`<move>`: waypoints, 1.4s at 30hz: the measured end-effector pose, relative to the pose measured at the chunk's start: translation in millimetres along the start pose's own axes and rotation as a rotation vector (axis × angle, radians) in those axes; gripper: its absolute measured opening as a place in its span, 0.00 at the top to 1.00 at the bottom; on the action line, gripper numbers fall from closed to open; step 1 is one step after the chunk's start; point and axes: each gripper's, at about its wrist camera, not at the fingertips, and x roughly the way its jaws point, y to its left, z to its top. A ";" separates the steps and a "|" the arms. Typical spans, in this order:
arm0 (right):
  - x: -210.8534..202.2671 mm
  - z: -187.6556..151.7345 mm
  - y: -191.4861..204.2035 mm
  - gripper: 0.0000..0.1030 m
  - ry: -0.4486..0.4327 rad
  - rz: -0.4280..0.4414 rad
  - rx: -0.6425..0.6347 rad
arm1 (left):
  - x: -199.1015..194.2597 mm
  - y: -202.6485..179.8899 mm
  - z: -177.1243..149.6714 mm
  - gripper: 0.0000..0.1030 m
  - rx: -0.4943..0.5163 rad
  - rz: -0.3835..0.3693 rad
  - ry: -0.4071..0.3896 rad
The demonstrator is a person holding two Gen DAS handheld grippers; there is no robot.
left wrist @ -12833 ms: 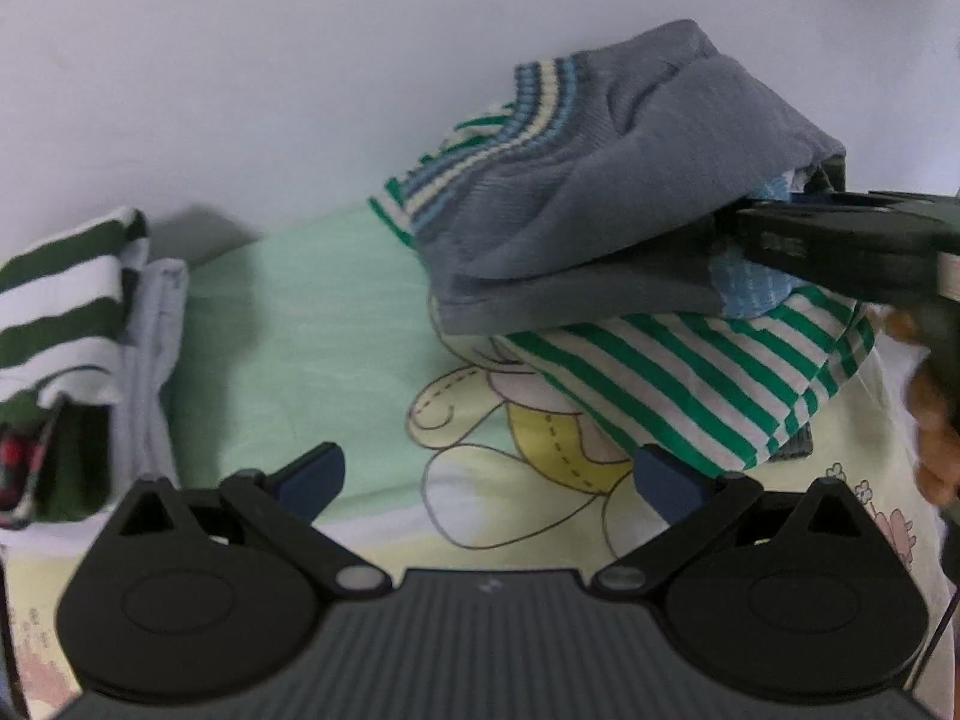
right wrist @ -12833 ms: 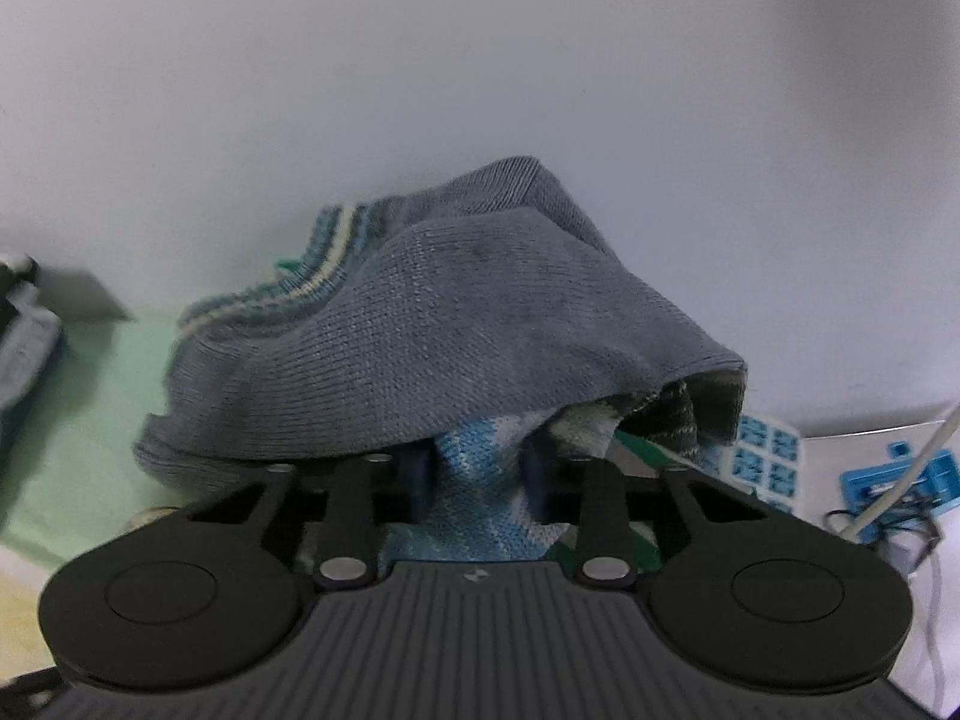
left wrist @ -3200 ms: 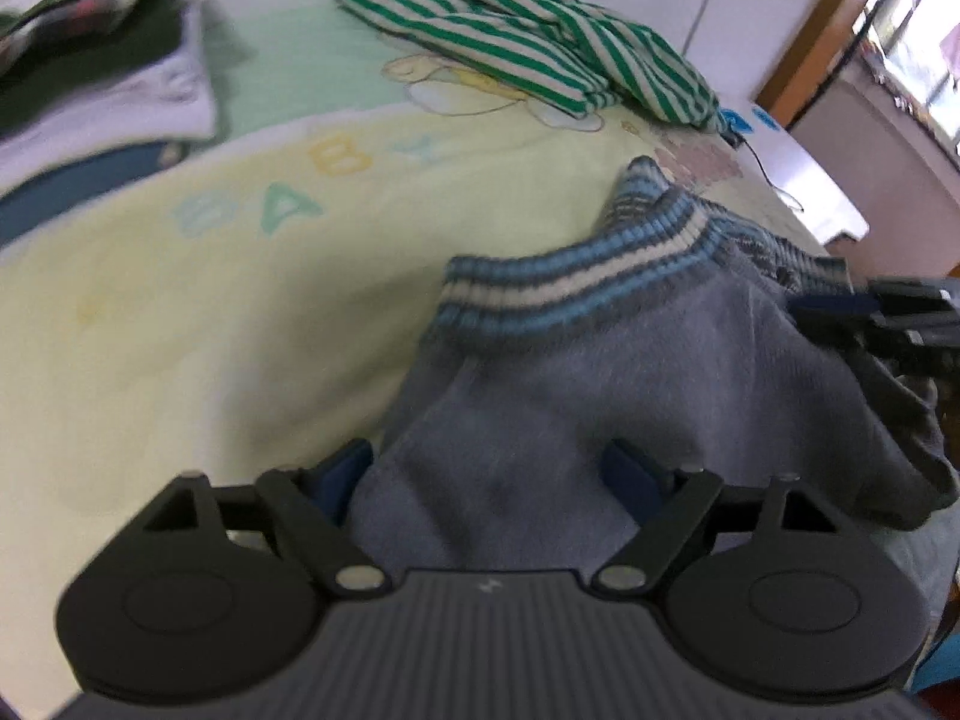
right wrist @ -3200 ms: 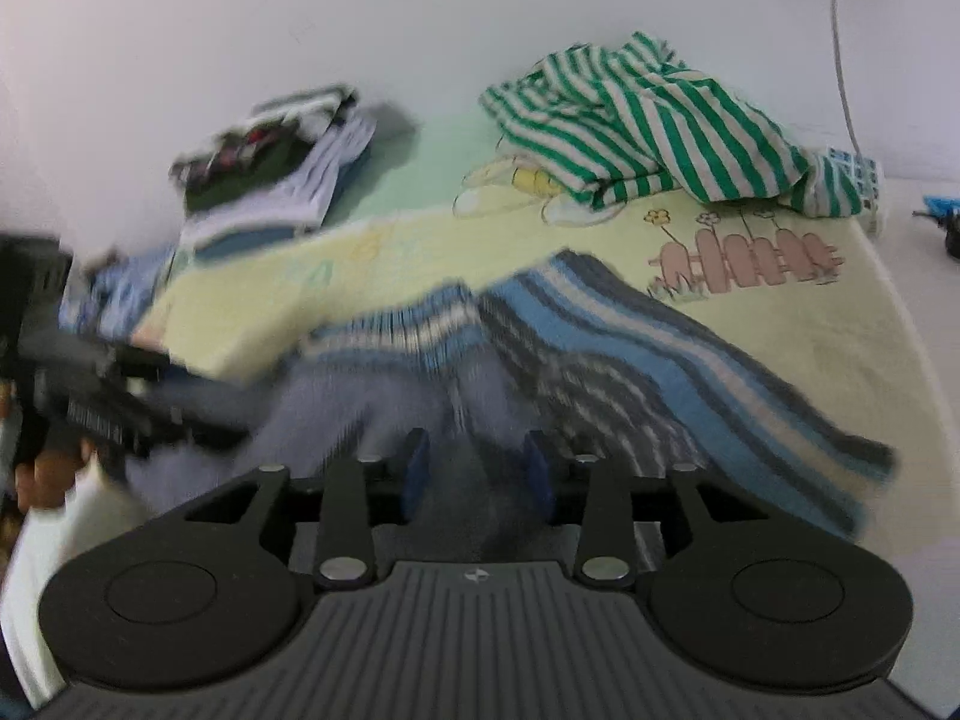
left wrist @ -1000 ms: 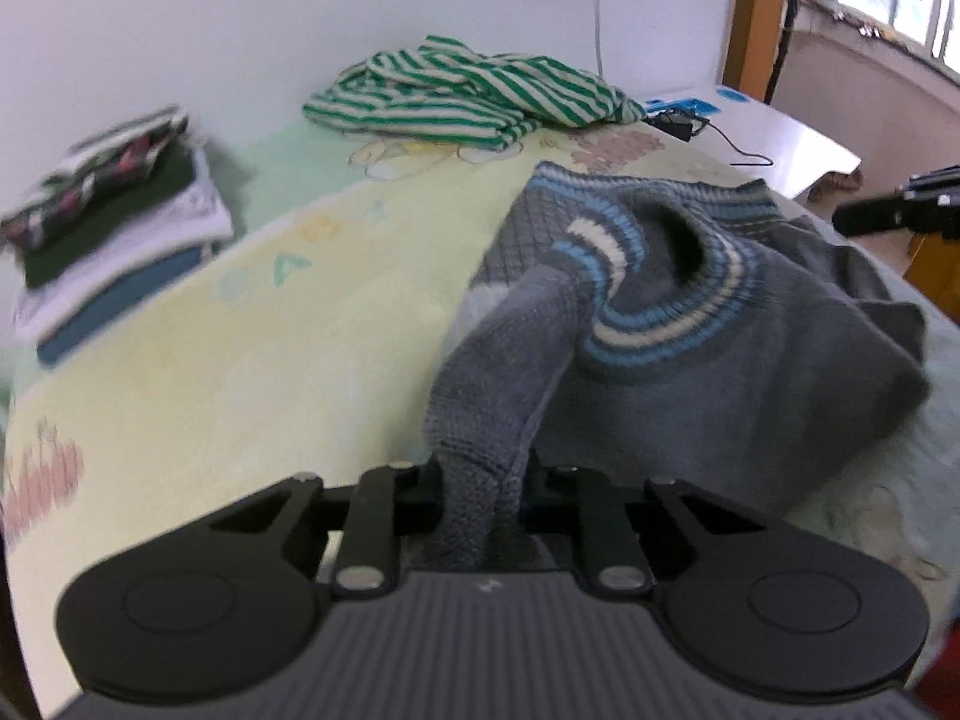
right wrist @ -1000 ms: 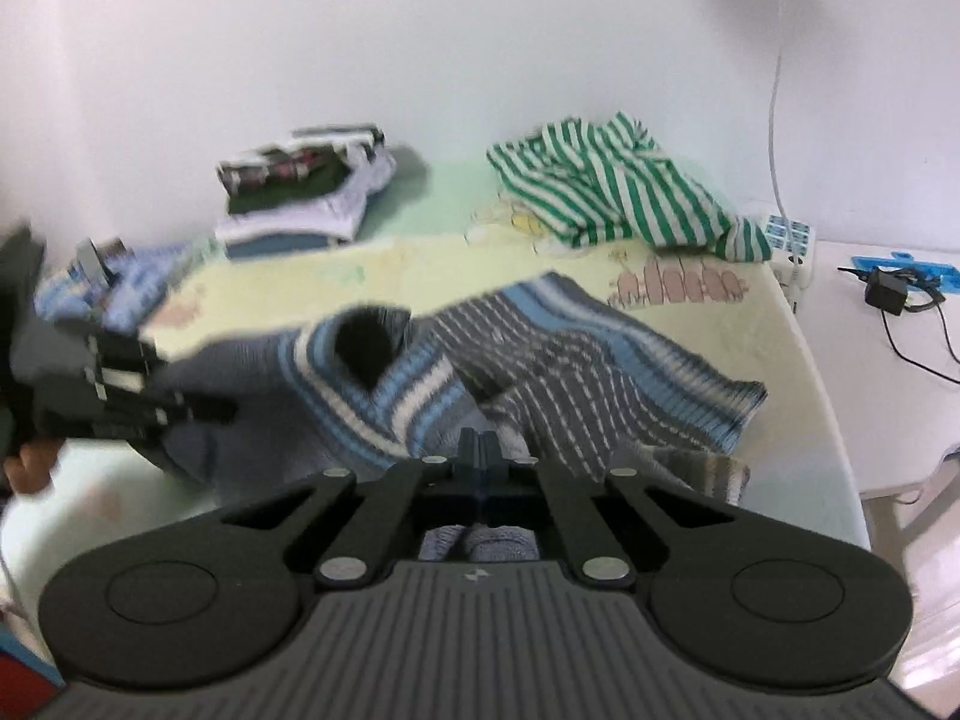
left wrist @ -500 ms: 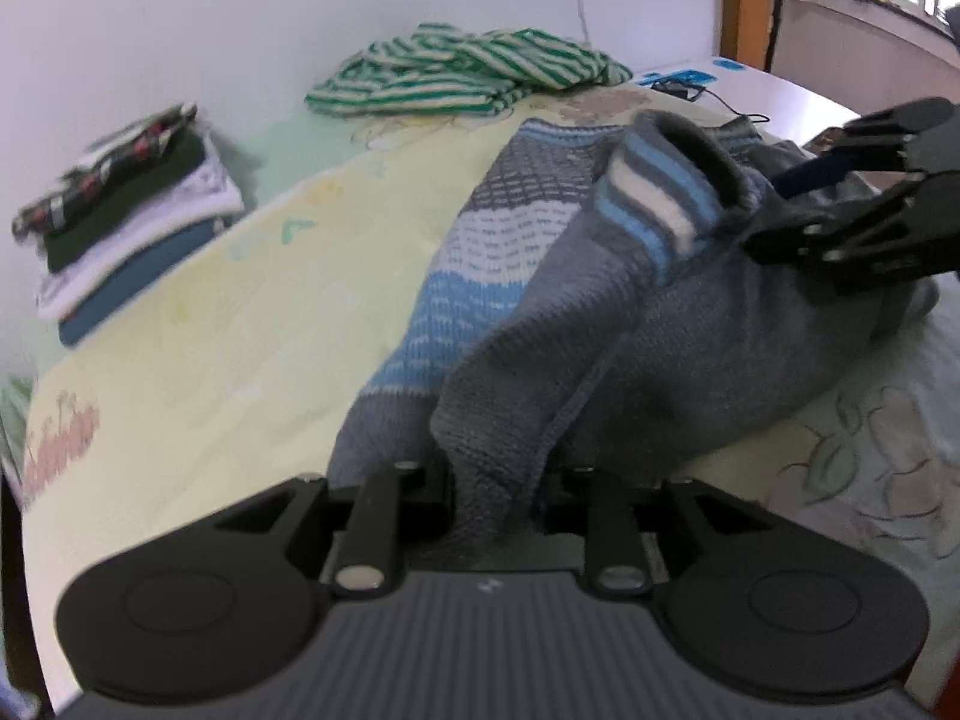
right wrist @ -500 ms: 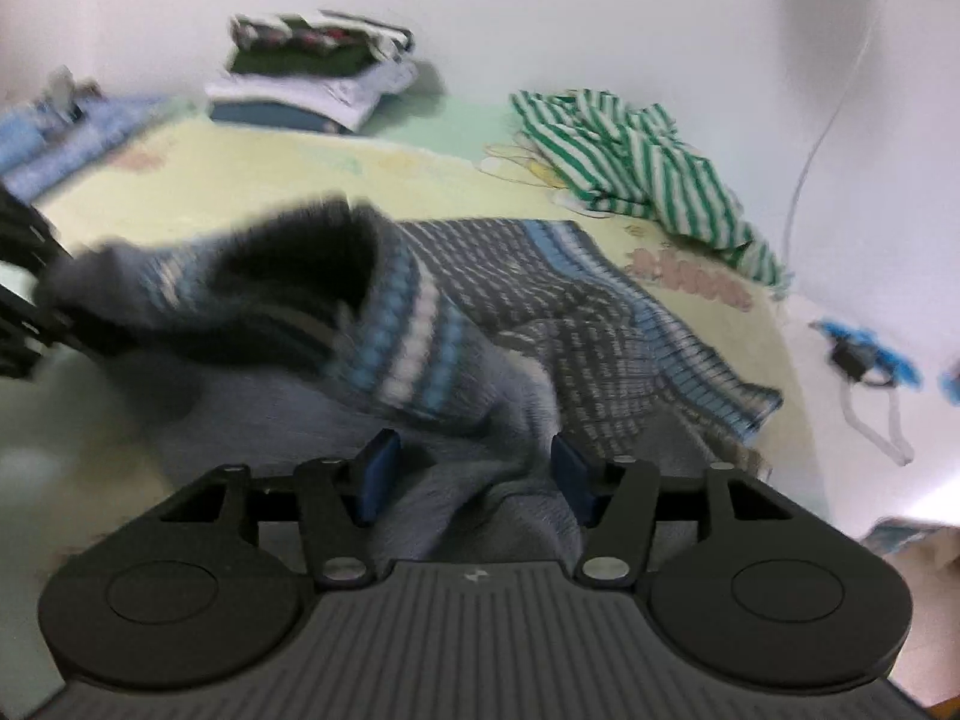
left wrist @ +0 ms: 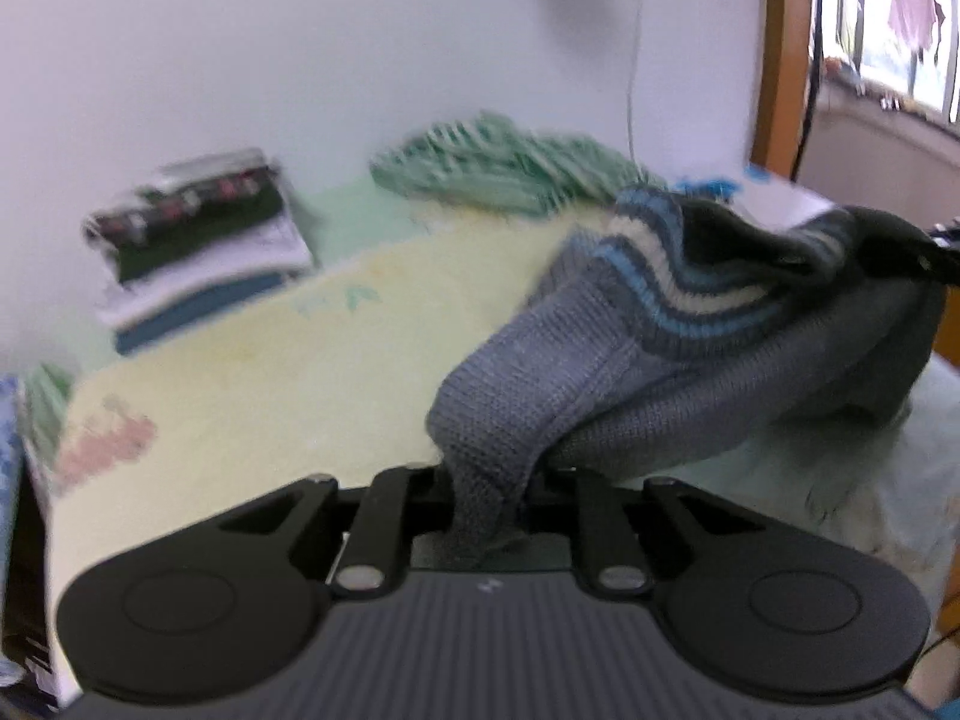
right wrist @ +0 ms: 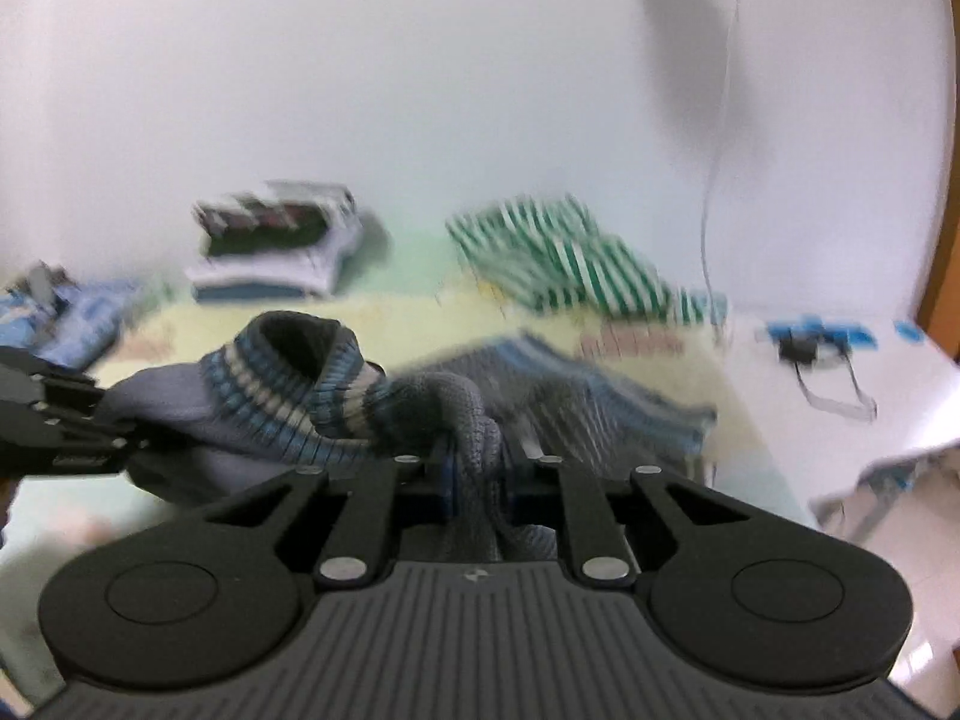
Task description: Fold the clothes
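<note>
Left wrist view | left tongs (left wrist: 489, 498) closing on grey sweater (left wrist: 690, 360) shoulder, lower centre | right tongs (right wrist: 477, 468) closing on other shoulder | sweater hangs between them above the bed (left wrist: 270, 372), probably to spread it flat for folding

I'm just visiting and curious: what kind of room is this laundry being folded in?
Probably a bedroom at home. A pastel children's blanket covers the surface against a plain wall, a stack of folded clothes sits at the back, and a green-striped garment lies unfolded beside it.
</note>
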 end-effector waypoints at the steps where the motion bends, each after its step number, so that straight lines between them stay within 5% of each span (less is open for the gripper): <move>1: -8.7 3.9 1.3 0.85 -0.014 0.020 -0.008 | -10.7 2.3 5.1 0.85 -0.020 -0.008 -0.018; 9: -46.6 56.2 -29.5 0.85 -0.175 0.259 0.130 | -84.8 13.8 46.3 0.85 -0.146 0.047 -0.165; 17: -47.4 123.3 -70.1 0.85 -0.356 0.430 0.127 | -140.0 -18.6 112.1 0.85 -0.144 0.167 -0.381; 25: -63.3 176.4 -100.7 0.86 -0.488 0.584 0.141 | -185.4 -43.0 157.0 0.85 -0.097 0.272 -0.455; 26: -69.0 182.7 -105.4 0.99 -0.526 0.617 0.159 | -192.3 -45.9 162.0 0.85 -0.091 0.291 -0.464; 29: -89.5 202.5 -113.6 1.00 -0.624 0.642 0.158 | -207.4 -54.6 173.0 0.85 -0.082 0.322 -0.480; 32: -80.2 211.1 -106.2 0.90 -0.539 0.613 0.071 | -194.5 -62.5 167.7 0.85 -0.079 0.336 -0.423; 33: -67.4 206.8 -104.0 0.68 -0.467 0.621 0.062 | -184.4 -62.8 161.8 0.85 -0.087 0.335 -0.387; 35: -42.6 184.0 -95.1 0.47 -0.312 0.649 0.000 | -161.0 -63.2 143.9 0.85 -0.086 0.361 -0.307; 39: 9.4 113.3 -64.7 0.45 -0.105 0.598 -0.183 | -125.8 -55.1 101.5 0.85 -0.125 0.416 -0.139; 42: 48.4 66.9 -43.7 0.45 0.057 0.569 -0.237 | -122.9 -46.5 73.7 0.85 -0.182 0.438 -0.084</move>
